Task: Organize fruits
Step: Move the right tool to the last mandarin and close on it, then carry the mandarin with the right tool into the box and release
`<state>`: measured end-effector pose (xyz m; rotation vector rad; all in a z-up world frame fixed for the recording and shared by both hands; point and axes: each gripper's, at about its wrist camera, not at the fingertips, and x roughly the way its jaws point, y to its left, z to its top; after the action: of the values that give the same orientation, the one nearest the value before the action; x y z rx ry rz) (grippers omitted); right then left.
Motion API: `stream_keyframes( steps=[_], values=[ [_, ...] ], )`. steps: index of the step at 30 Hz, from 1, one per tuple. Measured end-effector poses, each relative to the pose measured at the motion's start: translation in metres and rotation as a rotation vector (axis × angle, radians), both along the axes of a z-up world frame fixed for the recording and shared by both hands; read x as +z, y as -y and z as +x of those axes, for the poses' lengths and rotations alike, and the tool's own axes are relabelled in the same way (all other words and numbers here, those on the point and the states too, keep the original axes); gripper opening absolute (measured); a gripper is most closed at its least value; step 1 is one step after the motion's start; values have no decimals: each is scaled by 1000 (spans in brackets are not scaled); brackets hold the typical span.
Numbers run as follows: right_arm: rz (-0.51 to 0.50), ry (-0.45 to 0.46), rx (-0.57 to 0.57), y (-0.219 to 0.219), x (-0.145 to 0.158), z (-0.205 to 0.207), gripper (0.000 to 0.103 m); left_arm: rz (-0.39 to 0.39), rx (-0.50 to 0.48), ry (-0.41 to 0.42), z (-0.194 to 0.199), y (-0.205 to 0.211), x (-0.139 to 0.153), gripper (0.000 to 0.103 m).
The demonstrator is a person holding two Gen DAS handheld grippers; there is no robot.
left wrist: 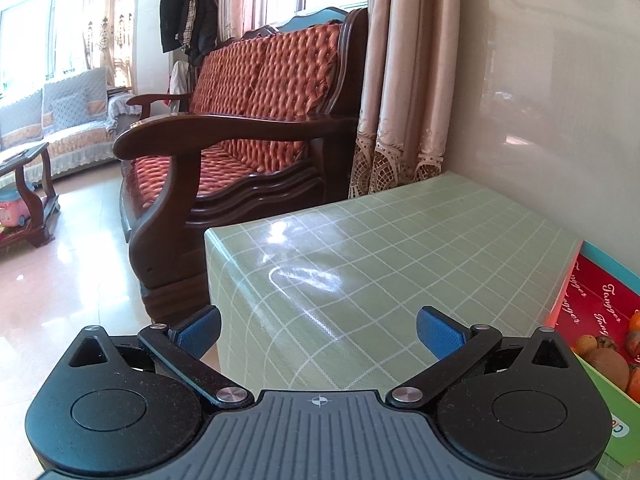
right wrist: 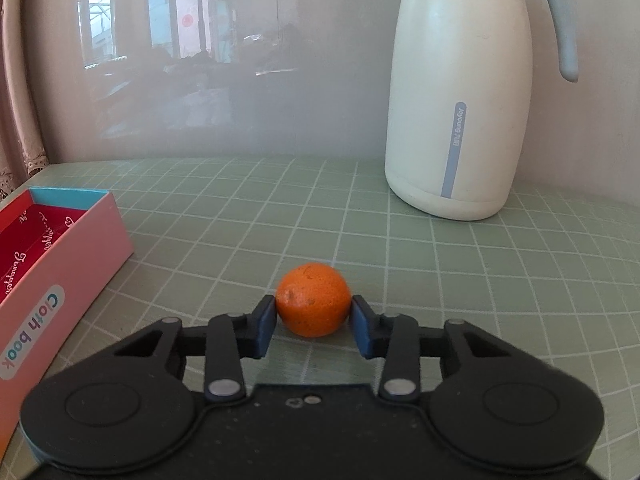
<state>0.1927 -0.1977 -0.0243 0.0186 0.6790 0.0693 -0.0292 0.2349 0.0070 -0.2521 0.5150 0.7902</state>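
Two blue pads of the left gripper (left wrist: pixel 318 334) are standing spread wide apart in the left wrist view, with nothing between them. Below and ahead of this gripper, the table (left wrist: pixel 360 240) is showing its green grid-patterned cover, and its near corner is lying just under the left pad. Off to the gripper's right, at the frame's edge, an open box (left wrist: pixel 596 300) with a red printed lining is sitting on the table, and several fruits (left wrist: pixel 608 360), orange and brownish, are lying inside it. Farther ahead and to the left, a dark wooden sofa (left wrist: pixel 248 120) with red woven cushions is standing on the glossy floor, and a patterned curtain (left wrist: pixel 400 100) is hanging beside it.

In the right wrist view, the right gripper (right wrist: pixel 314 322) is pinching an orange (right wrist: pixel 313 299): both pads are pressing on the fruit's sides, left and right. The orange is sitting low at the table (right wrist: pixel 440 260), straight ahead of the gripper; whether it is resting on the cover cannot be told. To the gripper's left, the pink box (right wrist: pixel 68 256), printed "Cloth book", is lying apart from the fruit. Farther ahead and to the right, a cream thermos jug (right wrist: pixel 460 92) with a grey handle is standing upright near the glossy wall.
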Motion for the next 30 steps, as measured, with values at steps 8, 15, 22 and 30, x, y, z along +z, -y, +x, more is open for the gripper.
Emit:
stream_keyframes(
  steps=[8, 15, 22, 30],
  values=[
    [0, 2, 10, 0, -1, 1, 38, 15, -19, -10, 5, 10, 1, 103],
    [24, 16, 24, 2, 5, -4, 37, 17, -27, -11, 8, 16, 2, 103],
    [32, 47, 66, -6, 17, -17, 37, 26, -39, -11, 10, 23, 4, 103],
    [31, 103, 181, -38, 37, -38, 37, 11, -7, -2, 3, 13, 3, 103]
  ],
)
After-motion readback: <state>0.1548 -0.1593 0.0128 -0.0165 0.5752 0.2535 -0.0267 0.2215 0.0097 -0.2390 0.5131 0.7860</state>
